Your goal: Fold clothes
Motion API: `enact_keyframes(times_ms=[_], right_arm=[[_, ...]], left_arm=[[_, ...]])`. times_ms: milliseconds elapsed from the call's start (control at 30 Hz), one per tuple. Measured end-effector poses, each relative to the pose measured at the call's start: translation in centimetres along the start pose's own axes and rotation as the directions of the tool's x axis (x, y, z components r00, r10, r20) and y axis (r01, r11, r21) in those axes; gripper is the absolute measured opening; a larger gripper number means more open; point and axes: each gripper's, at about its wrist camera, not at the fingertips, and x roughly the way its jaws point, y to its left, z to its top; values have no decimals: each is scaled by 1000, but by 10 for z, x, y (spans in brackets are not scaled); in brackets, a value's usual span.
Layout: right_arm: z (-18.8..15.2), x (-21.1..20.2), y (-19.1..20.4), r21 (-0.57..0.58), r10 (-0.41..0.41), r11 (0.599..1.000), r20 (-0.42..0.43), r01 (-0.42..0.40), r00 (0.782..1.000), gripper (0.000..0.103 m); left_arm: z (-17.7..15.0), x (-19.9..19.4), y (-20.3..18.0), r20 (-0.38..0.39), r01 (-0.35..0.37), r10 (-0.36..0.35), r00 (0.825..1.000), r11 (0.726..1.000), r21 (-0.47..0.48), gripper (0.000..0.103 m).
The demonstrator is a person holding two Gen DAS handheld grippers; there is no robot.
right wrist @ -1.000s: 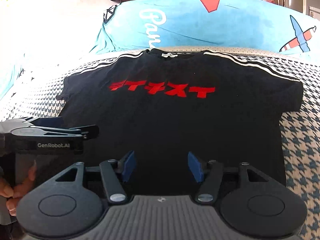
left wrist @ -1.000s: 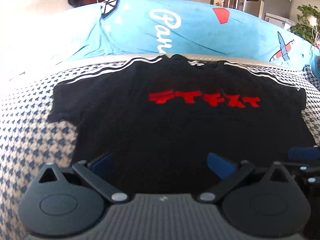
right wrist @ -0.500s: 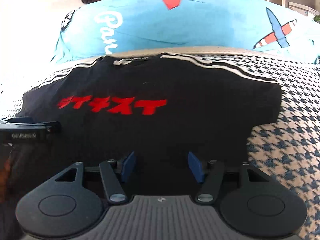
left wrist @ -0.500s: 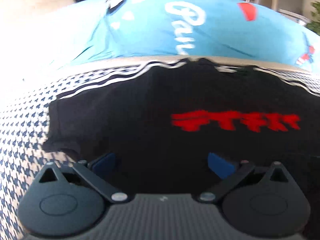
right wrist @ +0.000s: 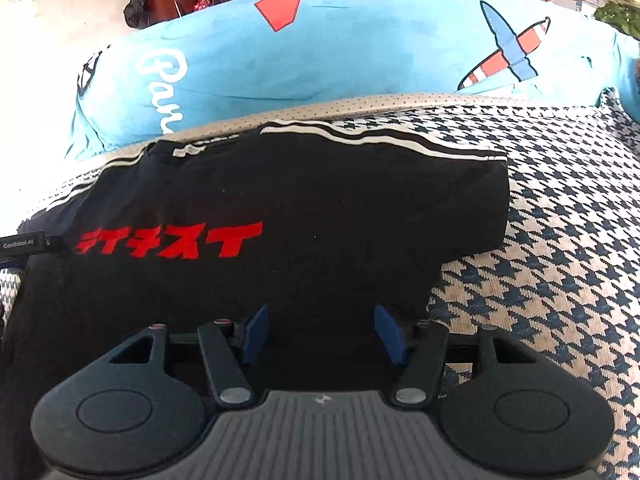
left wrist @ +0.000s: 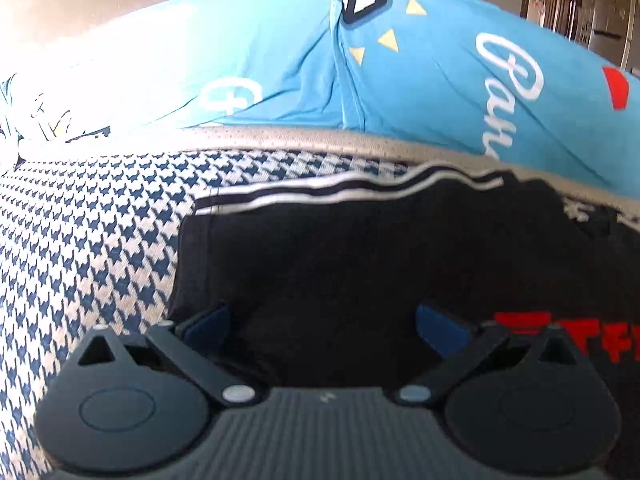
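Both hand-held grippers, left gripper (left wrist: 322, 330) and right gripper (right wrist: 322, 334), jaws apart and empty, over flat black cotton T-shirt with red lettering (right wrist: 280, 216) on houndstooth-patterned woven cover (right wrist: 560, 240).

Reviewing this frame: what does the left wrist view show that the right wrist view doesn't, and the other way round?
Only the left wrist view: the left gripper with jaws apart over the shirt's one sleeve, and yellow triangles on the blue cushion.

Only the right wrist view: the right gripper, jaws apart, near the opposite sleeve, a striped plane print, and brown chairs behind.

Both: the black T-shirt with red lettering, lying flat on the houndstooth cover before the blue cushion.
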Motion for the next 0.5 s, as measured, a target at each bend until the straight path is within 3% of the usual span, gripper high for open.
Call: enact_keyframes(times_ms=[167,500], right_arm=[[7,-1,0,19,35,999,50,-36,998,59],[28,19,8,40,35,998,117,-40,992,59]], left_arm=[[10,1,-12,34,35,-35,999,999,20,103],[13,24,-26,51,-11,9,999,1000,30,103]])
